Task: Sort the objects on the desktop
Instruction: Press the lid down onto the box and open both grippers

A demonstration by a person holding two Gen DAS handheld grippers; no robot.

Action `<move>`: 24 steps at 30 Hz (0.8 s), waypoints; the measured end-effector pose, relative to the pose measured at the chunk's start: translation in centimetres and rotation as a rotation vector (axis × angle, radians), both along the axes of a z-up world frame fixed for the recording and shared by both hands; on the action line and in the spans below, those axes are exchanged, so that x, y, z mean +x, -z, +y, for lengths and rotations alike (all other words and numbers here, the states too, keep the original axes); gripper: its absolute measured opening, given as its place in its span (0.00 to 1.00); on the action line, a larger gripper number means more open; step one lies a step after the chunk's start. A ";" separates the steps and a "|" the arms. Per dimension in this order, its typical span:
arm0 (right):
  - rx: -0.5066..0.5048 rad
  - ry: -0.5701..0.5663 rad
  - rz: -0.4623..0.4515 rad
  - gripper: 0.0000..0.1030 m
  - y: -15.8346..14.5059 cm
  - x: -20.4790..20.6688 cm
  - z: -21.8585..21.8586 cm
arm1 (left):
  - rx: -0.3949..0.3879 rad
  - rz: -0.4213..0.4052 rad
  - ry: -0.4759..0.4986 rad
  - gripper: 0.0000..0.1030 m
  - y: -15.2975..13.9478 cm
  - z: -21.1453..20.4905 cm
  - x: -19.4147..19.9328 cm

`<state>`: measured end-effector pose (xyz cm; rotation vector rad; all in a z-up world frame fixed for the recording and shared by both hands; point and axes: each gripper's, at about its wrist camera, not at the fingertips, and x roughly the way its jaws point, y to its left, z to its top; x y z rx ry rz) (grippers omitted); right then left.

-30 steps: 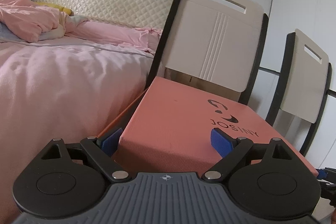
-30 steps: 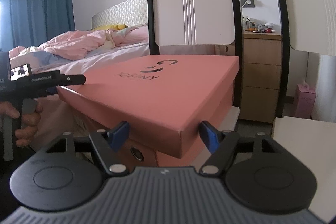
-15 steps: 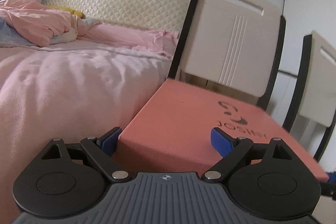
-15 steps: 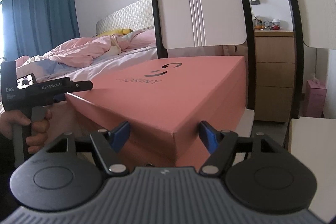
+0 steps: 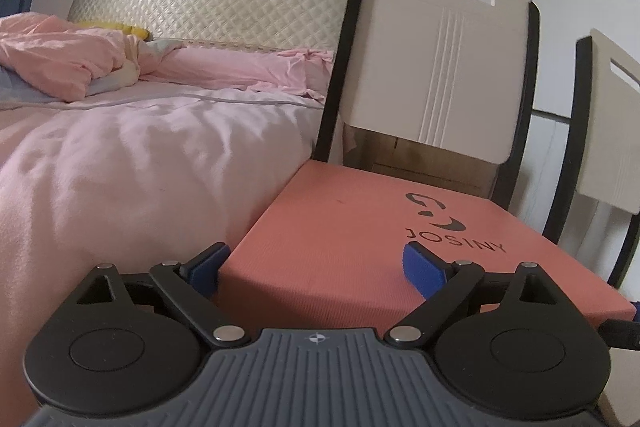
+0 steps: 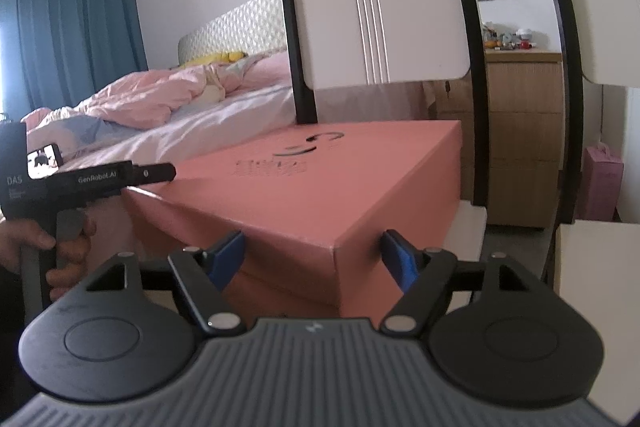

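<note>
Lid-seating step finishing, by look of it. Left gripper (image 5: 316, 265) jaws opening, letting go of pink box lid (image 5: 360, 223) corner between them. Right gripper (image 6: 312, 257) pinching opposite lid corner. Next: right releasing, both backing off.

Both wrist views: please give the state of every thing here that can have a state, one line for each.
Shoe box lid: on the box, closed.
Left claw: jaws opening, lid corner between its pads.
Right claw: closed on another lid corner.
Curtain: drawn shut.
Duvet: crumpled on the bed, bed unmade.
Dresser drawers: all shut.
</note>
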<state>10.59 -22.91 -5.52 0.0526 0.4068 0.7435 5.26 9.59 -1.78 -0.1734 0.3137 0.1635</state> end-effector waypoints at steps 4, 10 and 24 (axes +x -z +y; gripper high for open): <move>-0.015 -0.006 0.009 0.68 0.1 -0.1 -0.2 | 0.008 0.005 0.008 0.92 0.1 -0.1 0.0; -0.025 -0.006 0.014 0.66 0.0 0.0 -0.5 | 0.009 0.019 0.022 0.92 0.3 -0.4 0.2; -0.060 0.039 0.000 0.66 0.3 -0.2 -0.8 | 0.038 0.045 0.080 0.96 0.7 -1.4 1.6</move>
